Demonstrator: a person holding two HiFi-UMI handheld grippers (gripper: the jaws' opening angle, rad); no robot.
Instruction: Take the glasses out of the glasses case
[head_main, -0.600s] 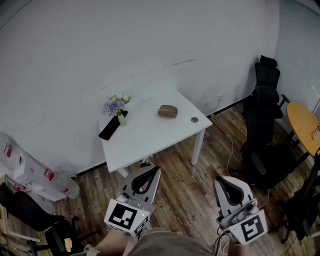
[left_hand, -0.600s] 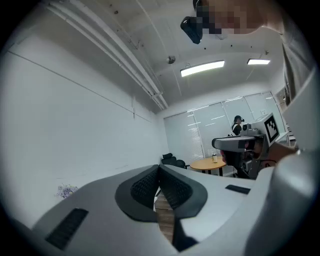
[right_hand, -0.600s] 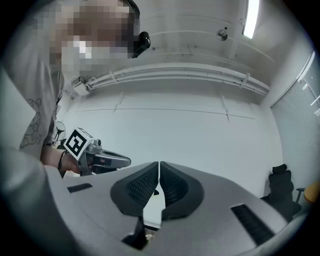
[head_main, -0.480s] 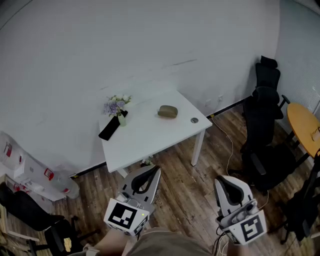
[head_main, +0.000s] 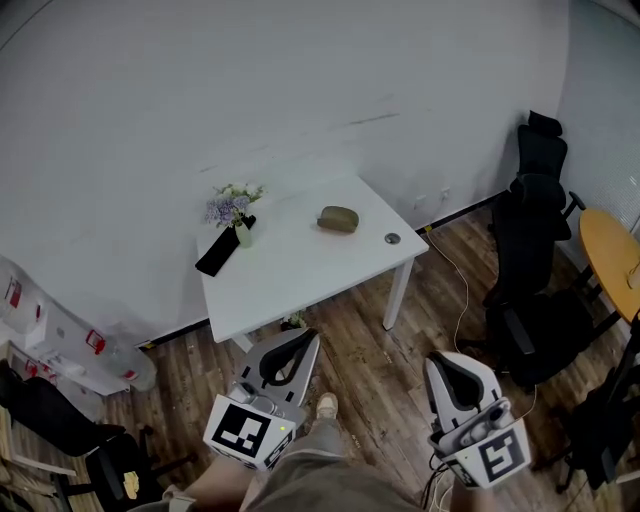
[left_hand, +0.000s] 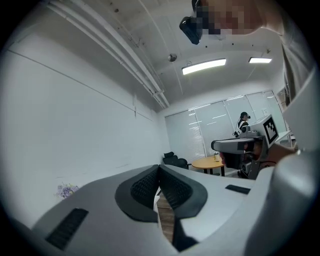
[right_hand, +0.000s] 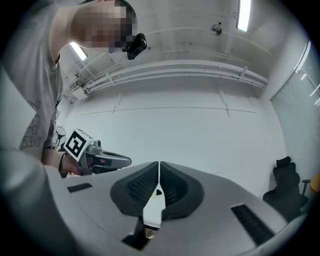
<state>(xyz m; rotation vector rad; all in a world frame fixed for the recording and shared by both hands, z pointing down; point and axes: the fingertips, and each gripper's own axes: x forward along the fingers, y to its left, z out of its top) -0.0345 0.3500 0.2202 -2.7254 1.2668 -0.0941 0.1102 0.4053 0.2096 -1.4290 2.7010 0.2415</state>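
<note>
The task has not rly begun yet: nothing is opened or lifted, and the whole job (reach the case, open it, take the glasses out) is left to do. Going from the left in the head view, the white table (head_main: 300, 275) carries a small vase w/ flowers (head_main: 234, 210) and a dark flat thing (head_main: 219, 256) just beside it, maybe a phone, I cannot tell for sure. Lower in the picture, the left claw (head_main: 298, 344) hangs over the wooden floor (head_main: 375, 375), in front of the table and not over it. In the left gripper view its pads (left_hand: 145, 186) meet at the tips, so it is closed and has hold of nothing. Further right on the table lies the glasses case (head_main: 339, 218), a brownish oval thing, apart from the flowers and w/ a small round thing (head_main: 392, 238) near it at the table corner. It looks closed, as far as such a small shape lets me judge, and the glasses are not to be seen. The right claw (head_main: 447, 364) is also low over the floor, jaws pressed together and empty. Both claws are well apart from the case, approx. pointing toward the table, so I judge the next move must first bring them up to it. At the far right stand black office chairs (head_main: 535, 205).
</note>
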